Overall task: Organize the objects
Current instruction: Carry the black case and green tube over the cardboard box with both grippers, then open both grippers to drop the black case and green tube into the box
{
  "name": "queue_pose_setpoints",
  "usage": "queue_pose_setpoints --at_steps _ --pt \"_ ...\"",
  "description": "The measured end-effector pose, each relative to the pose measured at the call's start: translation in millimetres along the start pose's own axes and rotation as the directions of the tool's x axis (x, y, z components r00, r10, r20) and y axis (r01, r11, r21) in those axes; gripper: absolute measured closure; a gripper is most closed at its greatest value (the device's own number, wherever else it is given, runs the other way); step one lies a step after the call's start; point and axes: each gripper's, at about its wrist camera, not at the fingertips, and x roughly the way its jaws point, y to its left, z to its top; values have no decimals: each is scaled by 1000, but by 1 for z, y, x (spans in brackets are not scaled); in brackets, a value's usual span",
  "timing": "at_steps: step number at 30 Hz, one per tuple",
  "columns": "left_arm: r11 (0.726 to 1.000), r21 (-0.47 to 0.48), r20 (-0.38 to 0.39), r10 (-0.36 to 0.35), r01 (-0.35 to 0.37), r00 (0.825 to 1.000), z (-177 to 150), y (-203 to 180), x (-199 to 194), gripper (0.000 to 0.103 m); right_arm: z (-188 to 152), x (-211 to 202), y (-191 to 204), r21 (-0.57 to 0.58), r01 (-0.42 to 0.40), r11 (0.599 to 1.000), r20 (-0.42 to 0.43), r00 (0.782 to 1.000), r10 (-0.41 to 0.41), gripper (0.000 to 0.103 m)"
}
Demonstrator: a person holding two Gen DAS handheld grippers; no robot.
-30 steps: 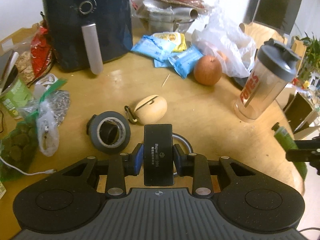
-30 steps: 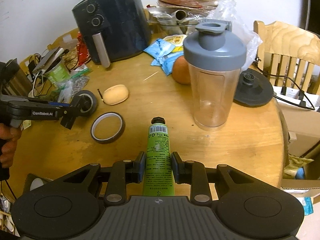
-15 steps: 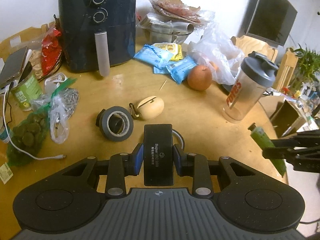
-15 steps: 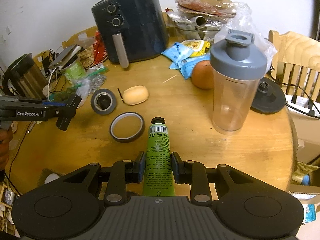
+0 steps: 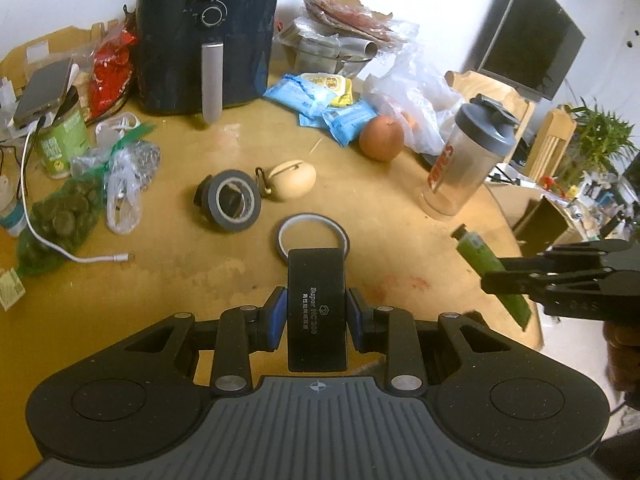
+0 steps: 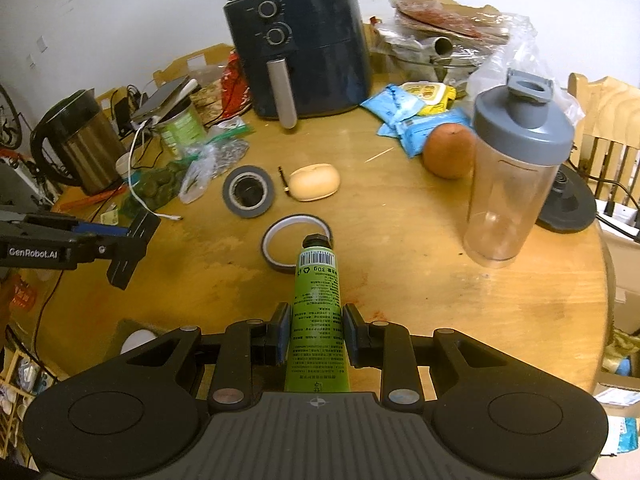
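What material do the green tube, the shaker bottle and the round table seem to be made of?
Green tube: probably soft plastic or laminate, matte printed skin, black screw cap.
Shaker bottle: clear plastic by the look, since the table shows through it; its grey lid is opaque plastic.
Table: wood or wood veneer, yellowish, with worn, scuffed patches in its finish.

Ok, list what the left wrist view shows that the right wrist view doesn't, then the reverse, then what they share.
Only the left wrist view: the dark monitor on the wall, the green plant, and the black box clamped in the left claw.

Only the right wrist view: the steel kettle and the black round base behind the shaker.

Both: the air fryer, grey tape roll, thin tape ring, orange, shaker bottle, and the green tube gripped by the right claw.
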Motion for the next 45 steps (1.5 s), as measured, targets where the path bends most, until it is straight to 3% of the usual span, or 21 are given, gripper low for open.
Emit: queue_pose_setpoints --at_steps 24,31,32,33,34,45 --pt "994 -1 -74 -109 109 991 -60 -30 -11 71 -18 -6 30 -20 -19 1000 -22 1000 19 73" --pt "997 33 -79 -67 69 995 -71 -38 -13 55 -31 -9 37 -19 -17 1000 -31 999 16 73" --pt "998 30 -78 -61 64 995 -72 -38 -14 50 -32 -9 38 -18 -17 1000 -33 999 17 74" --pt "998 27 -74 -56 58 996 -73 -37 -15 50 -34 -10 39 -18 -18 1000 -34 999 17 95" --pt "998 24 -71 -49 51 996 -74 -36 -16 50 -34 -10 39 -16 -24 1000 -38 999 24 98" --pt "1000 -20 -58 -25 24 998 -80 -27 -26 50 -41 -12 47 -22 -36 999 -54 998 35 98"
